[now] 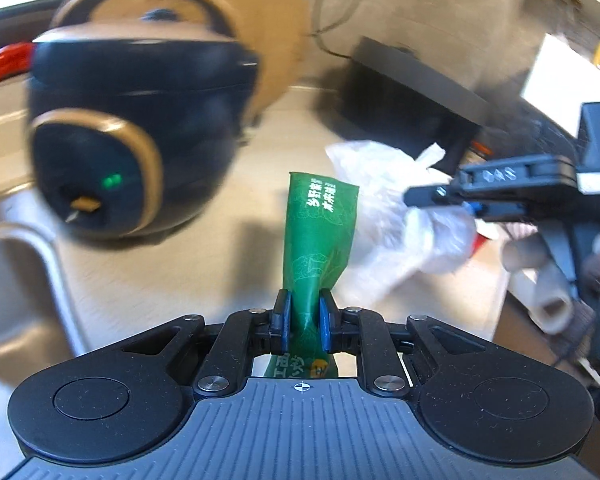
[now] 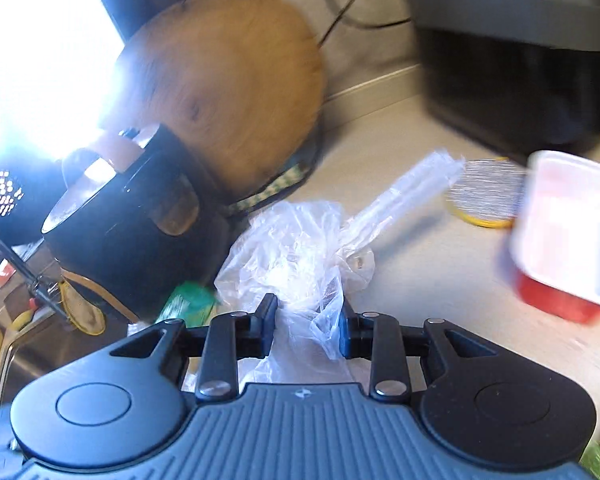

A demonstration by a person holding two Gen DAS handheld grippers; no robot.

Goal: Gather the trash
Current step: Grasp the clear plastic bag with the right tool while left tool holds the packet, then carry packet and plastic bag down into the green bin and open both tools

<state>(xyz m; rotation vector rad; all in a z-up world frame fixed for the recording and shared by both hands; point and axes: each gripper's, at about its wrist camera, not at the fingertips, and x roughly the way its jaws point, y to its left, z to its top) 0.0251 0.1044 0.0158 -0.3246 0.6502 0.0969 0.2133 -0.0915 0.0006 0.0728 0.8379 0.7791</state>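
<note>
Green wrapper (image 1: 320, 240) pinched upright in left gripper (image 1: 305, 322); clear plastic bag (image 2: 296, 248) bunched between fingers of right gripper (image 2: 308, 330).

Both pieces of trash raised above beige countertop (image 2: 412, 248). Just left: black-and-gold rice cooker (image 1: 132, 136), round wooden board (image 2: 228, 84) behind. Right: red-and-white tub (image 2: 568, 236), striped round lid (image 2: 486, 194), dark bin (image 2: 516, 64).

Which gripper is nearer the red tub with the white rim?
Right. The right gripper, shut on the clear plastic bag, has the red tub just beside it; the left gripper, holding the green wrapper, sits farther off.
</note>
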